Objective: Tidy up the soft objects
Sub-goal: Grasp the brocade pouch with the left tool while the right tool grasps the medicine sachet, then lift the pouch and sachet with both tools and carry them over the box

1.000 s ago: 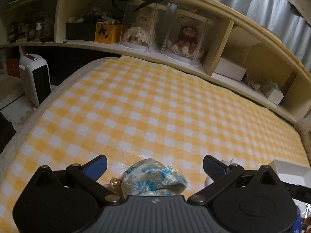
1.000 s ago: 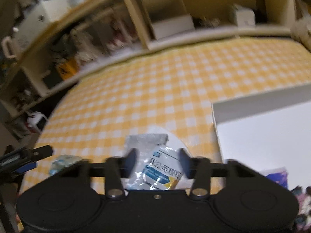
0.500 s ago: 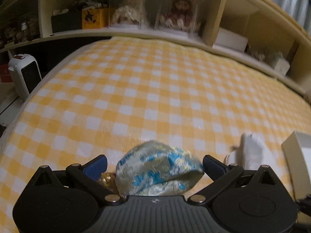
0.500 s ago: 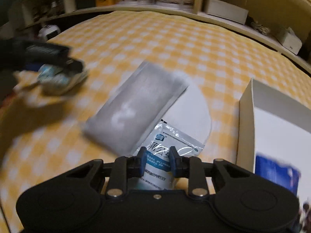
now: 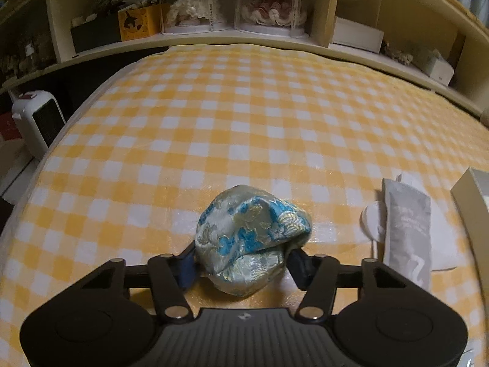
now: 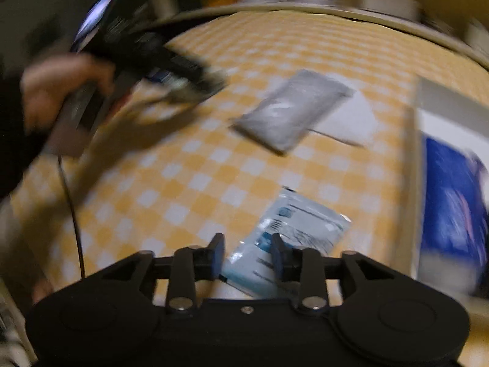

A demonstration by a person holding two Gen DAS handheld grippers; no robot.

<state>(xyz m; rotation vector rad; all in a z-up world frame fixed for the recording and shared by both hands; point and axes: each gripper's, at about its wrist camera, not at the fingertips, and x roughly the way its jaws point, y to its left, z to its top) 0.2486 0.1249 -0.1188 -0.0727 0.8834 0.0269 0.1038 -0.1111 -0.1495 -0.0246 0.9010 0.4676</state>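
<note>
Yellow-and-white checked cloth covers the bed [image 5: 244, 116], and on it the left gripper [image 5: 241, 260] has its jaws closed on a brocade pouch [image 5: 250, 232], pale green with blue flowers, which bulges out above and below the fingers near the bed's near edge. To the right of the pouch a grey packet [image 5: 406, 226] lies on a white pad [image 5: 443, 238], just beside the wall of a white box [image 5: 470, 189] at the bed's right edge. Shelves [image 5: 214, 33] run along the far edge, with two dolls in clear cases and a yellow box; a white heater [image 5: 39, 122] stands off the left edge. The right wrist view is blurred: the right gripper [image 6: 247, 253] has its jaws pressed on a pale blue sachet [image 6: 293, 229] with print too smeared to read, and the sachet sticks out ahead of the fingers over the checked cloth. Beyond it the grey packet [image 6: 290, 110] lies slantwise, the box with something blue inside sits to the right, and a hand [image 6: 61, 91] holds the other tool at upper left
</note>
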